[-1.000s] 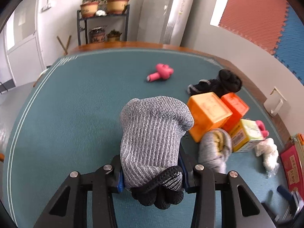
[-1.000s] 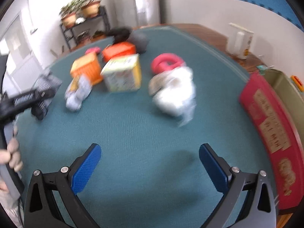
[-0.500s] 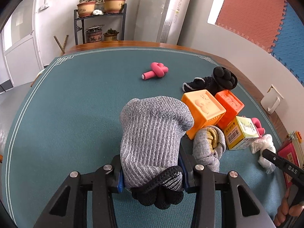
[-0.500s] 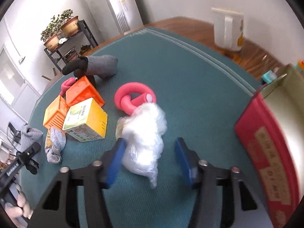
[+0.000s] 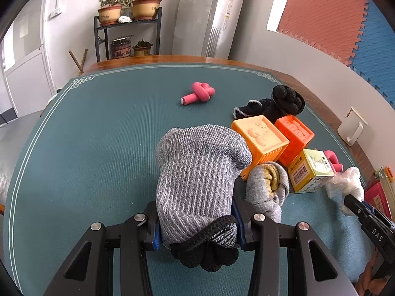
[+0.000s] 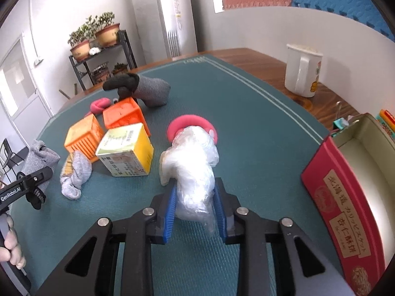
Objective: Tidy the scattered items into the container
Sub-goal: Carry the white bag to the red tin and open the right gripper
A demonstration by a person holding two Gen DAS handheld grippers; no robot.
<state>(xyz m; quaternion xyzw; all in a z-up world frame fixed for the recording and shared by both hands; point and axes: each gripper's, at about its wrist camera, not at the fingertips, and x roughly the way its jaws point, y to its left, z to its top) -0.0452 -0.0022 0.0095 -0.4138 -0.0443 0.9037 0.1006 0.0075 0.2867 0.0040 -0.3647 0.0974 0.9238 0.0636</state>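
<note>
My left gripper (image 5: 197, 222) is shut on a grey knit glove (image 5: 197, 172) with black fingertips and holds it above the green mat. My right gripper (image 6: 195, 209) is shut on a crumpled clear plastic bag (image 6: 195, 170) that rests on the mat. The red tin container (image 6: 345, 209) stands open at the right of the right wrist view, close to the bag. The left gripper with its glove also shows at the far left of that view (image 6: 29, 185).
Two orange blocks (image 6: 84, 135), a yellow carton (image 6: 126, 150), a rolled grey sock (image 6: 74, 175), a pink ring (image 6: 192, 123), a second grey glove (image 6: 148, 88) and a pink knot toy (image 5: 200, 92) lie on the mat. A white jug (image 6: 301, 71) stands on the wooden table edge.
My right gripper moved forward to the plastic bag and closed on it. My left gripper kept hold of the grey glove and hardly moved.
</note>
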